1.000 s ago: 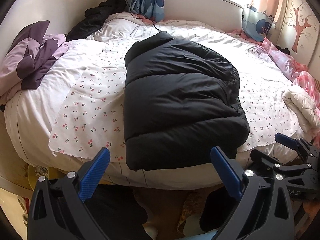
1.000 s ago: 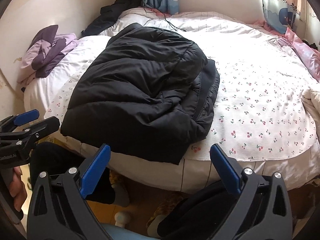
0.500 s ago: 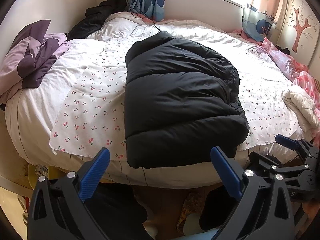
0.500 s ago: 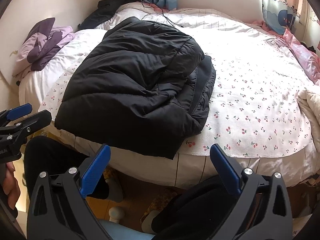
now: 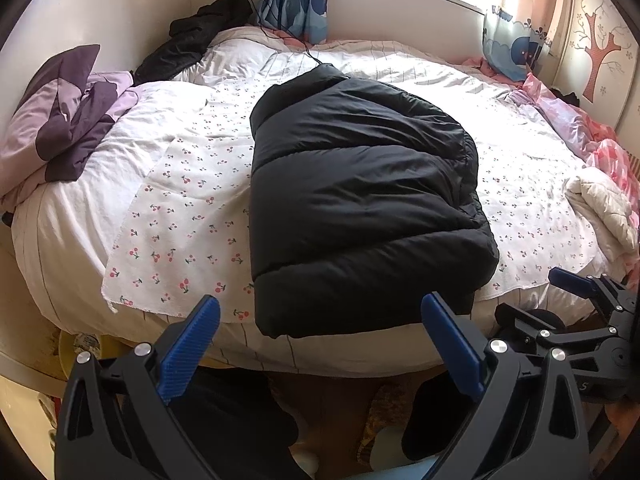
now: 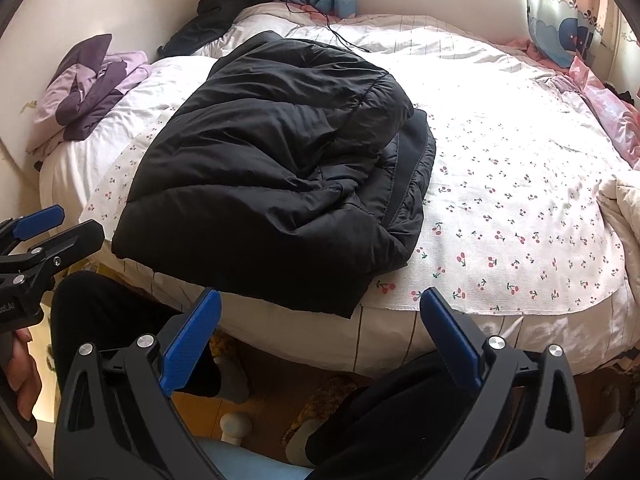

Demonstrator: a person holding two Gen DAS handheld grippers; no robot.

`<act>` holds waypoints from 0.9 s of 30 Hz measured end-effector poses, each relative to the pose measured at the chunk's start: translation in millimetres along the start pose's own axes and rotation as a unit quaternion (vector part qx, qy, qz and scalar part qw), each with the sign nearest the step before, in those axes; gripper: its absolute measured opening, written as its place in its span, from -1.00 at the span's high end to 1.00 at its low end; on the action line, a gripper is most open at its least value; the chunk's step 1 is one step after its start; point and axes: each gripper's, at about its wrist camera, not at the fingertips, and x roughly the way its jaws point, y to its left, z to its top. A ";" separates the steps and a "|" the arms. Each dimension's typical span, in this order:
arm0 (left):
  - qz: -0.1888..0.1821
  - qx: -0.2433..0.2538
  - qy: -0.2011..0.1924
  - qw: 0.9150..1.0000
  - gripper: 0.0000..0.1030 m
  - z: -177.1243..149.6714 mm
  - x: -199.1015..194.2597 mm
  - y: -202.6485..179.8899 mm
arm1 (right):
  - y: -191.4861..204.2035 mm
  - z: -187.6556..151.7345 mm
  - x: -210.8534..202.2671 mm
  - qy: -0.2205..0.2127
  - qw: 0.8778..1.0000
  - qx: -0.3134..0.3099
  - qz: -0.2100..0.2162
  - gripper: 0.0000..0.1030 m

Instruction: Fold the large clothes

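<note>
A black puffer jacket (image 5: 360,204) is seen folded on the cherry-print sheet (image 5: 180,216) at the near edge of the bed (image 5: 60,240), its hem overhanging that edge. Only in the right wrist view is the jacket's layered right side, with a grey inner strip, exposed. The left gripper (image 5: 320,344) and right gripper (image 6: 320,340) are held off the near edge, fingers apart, nothing between them. A purple quilt (image 5: 60,120) is piled at the left edge.

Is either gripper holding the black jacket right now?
No: the black jacket lies folded on the bed, and both grippers' jaws stand open and empty.
</note>
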 end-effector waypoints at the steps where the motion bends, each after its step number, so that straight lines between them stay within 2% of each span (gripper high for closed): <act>1: 0.000 0.000 0.000 1.000 -0.86 0.6 0.1 0.5 | 0.8 -0.2 0.4 0.001 1.000 0.000 0.000 -0.86; 17: 0.017 0.004 -0.015 1.000 -0.86 -0.1 -4.9 1.2 | 4.5 -1.3 1.9 0.002 1.000 -0.001 0.003 -0.86; 22: 0.019 0.009 -0.009 1.000 -0.86 -1.6 -5.1 0.1 | 6.6 -2.1 -0.1 -0.011 1.000 -0.011 0.004 -0.86; 25: 0.010 0.004 -0.010 1.000 -0.86 -2.4 -6.3 0.6 | 7.9 -2.0 1.1 -0.007 1.000 -0.015 0.022 -0.86; 27: 0.019 0.003 -0.011 1.000 -0.86 -2.3 -6.8 0.6 | 7.5 -2.1 0.9 -0.009 0.999 -0.012 0.028 -0.86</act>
